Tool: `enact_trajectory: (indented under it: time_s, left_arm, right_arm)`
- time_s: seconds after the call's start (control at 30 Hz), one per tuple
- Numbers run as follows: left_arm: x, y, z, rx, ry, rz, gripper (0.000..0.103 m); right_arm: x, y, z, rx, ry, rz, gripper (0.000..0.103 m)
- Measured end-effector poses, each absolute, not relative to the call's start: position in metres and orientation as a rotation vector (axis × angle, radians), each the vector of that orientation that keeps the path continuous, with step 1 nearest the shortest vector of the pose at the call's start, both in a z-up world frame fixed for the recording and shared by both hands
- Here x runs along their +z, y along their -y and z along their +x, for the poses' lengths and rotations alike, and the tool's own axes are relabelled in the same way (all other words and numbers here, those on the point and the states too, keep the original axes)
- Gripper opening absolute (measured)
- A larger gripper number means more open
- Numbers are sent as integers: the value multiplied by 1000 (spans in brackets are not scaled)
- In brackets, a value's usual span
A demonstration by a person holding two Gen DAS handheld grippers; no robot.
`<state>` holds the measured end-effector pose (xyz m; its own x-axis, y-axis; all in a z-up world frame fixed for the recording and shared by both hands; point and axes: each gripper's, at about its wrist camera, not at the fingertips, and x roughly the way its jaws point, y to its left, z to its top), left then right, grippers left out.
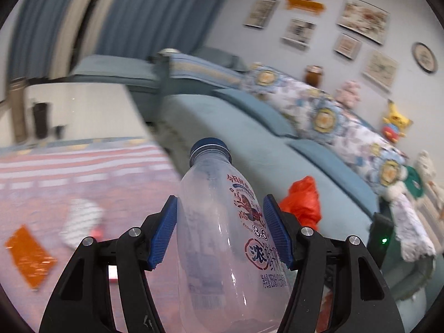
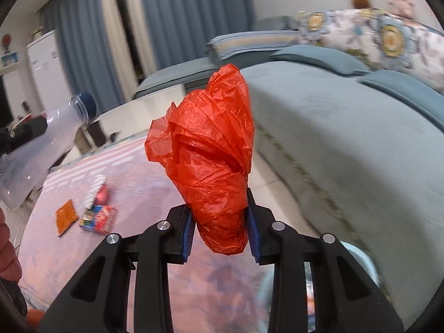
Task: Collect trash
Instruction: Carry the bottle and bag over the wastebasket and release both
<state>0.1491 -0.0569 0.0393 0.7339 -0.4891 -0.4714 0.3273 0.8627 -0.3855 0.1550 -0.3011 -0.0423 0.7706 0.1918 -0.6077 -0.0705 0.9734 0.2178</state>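
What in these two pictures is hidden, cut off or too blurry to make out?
- Left wrist view: the clear bottle's base is cut off by the bottom edge.
- Left wrist view: the striped white item on the rug is too blurred to identify.
- Right wrist view: the pale blue container is mostly hidden behind the right gripper, so its contents are unclear.
- Right wrist view: whatever the red plastic bag holds cannot be seen.

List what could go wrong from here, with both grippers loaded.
1. The empty plastic bottle is smooth and rounded; the left gripper holds it by two narrow pads, so a quick swing could slip it loose.
2. The right gripper pinches only the red plastic bag's lower end; thin film may slide out.
3. The orange wrapper and snack box remain on the rug.
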Motion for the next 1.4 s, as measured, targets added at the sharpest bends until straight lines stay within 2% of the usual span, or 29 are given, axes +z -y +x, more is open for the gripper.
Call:
enact_trajectory:
  time_s: [0.17, 0.43, 0.63, 0.8, 0.93, 1.17, 1.4]
  left_arm:
    - [21, 132, 153, -630, -630, -279, 60]
    - [-49, 227, 164, -827, -763, -247, 60]
    - [-97, 256, 169, -855, -881, -216, 61]
    - [-125, 265, 170, -862, -954, -203, 61]
    - [-133, 260, 171, -867, -986, -212, 61]
    - [-119, 239, 167, -847, -952, -226, 61]
    - [-77, 187, 157, -768, -862, -260, 61]
  right_arm:
    - [-53, 366, 124, 3, -721, 214, 29]
    - [-120, 446, 94, -160, -903, 304, 30]
    - [-165, 460, 91, -186, -1020, 359, 34]
    - [-178, 462, 90, -192, -1062, 384, 38]
    - [-178, 463, 90, -204, -1060, 380, 57]
    - [-165, 458, 87, -199, -1029, 362, 58]
    - [-115, 421, 86, -92, -903, 288, 58]
